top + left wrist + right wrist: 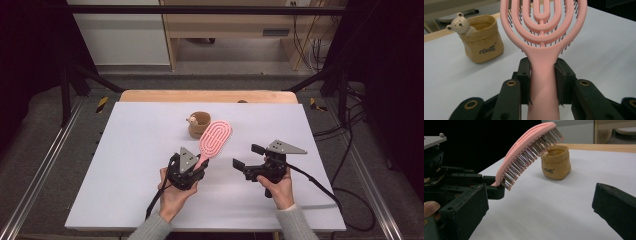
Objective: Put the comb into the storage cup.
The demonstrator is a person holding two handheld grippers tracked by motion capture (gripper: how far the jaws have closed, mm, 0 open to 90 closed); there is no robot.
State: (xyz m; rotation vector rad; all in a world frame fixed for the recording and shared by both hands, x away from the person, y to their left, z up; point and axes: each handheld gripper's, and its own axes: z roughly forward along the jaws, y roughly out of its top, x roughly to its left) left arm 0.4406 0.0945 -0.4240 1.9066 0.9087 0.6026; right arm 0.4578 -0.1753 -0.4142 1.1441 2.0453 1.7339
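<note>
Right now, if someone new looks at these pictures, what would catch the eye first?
The pink brush stands out first: the left tongs are shut on its handle and hold it tilted up off the white table, bristles down. Just beyond its head stands a tan pot with a small bear on its rim. The right tongs hang open beside the brush.

brush head (543, 22): top cut off by frame edge | cup (555, 162): rim partly behind bristles | cup print: unreadable
</note>
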